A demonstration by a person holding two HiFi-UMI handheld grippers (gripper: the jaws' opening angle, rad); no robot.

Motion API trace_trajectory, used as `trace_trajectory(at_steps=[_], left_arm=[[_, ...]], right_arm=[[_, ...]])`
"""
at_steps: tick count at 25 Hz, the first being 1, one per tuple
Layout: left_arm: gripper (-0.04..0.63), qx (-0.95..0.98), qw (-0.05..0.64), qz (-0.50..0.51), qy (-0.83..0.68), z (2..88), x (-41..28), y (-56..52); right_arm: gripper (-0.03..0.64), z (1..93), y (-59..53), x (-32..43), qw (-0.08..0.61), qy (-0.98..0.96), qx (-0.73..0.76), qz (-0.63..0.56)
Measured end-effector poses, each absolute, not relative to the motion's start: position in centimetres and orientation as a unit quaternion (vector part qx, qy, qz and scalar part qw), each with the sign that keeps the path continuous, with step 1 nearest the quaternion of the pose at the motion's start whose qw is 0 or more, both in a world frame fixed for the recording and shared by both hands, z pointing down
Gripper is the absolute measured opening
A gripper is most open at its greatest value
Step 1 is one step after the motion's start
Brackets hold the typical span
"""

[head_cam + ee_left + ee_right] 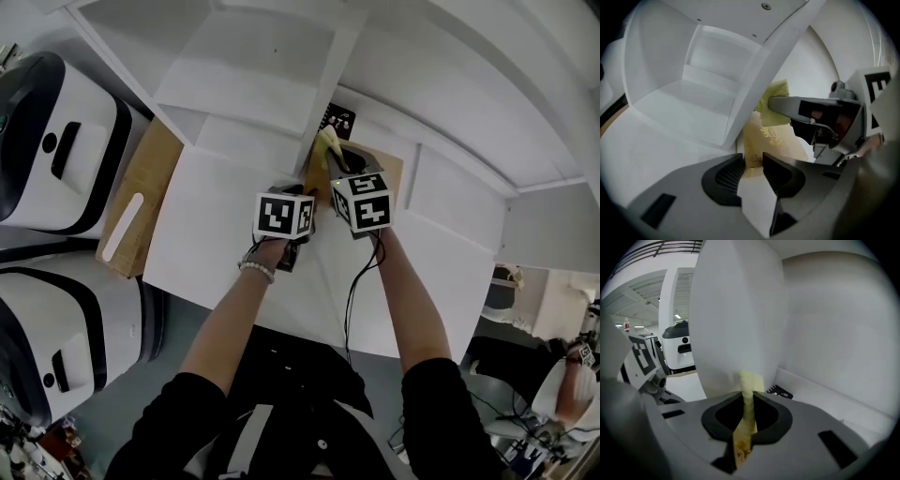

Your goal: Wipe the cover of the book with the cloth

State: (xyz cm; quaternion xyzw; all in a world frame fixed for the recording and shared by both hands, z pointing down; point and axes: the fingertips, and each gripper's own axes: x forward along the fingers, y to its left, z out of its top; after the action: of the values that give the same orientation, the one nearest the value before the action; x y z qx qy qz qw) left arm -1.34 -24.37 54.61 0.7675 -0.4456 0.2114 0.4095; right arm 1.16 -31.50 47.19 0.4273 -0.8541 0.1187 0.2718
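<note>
Left gripper (753,163): jaws clamped on the near edge of the book (774,138). Only its own view shows this; in the head view the marker cubes cover both grips. Right gripper (749,401): jaws pinched shut on the cloth (750,383), which is bunched into a narrow strip. My left gripper view shows the cloth at the book's far end, over the cover; can't tell if they touch. Book: tan cover, gold emblem, just beside the white shelf divider (757,84). Cloth: pale yellow.
</note>
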Motion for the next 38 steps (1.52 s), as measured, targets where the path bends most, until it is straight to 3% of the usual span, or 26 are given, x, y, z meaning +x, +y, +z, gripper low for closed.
trace_trajectory(at_steps=[19,38], left_arm=[[0.133,0.764,0.400,0.221,-0.456,54.6,-1.3,-24.4],[0.132,0.764,0.399,0.227,-0.454,54.5,-1.3,-24.2]], right_arm=[[0.038,52.4,-33.4,0.7,0.356,-0.827,0.423,0.101],[0.038,52.3,-31.6,13.9,0.368,-0.766,0.512,0.128]])
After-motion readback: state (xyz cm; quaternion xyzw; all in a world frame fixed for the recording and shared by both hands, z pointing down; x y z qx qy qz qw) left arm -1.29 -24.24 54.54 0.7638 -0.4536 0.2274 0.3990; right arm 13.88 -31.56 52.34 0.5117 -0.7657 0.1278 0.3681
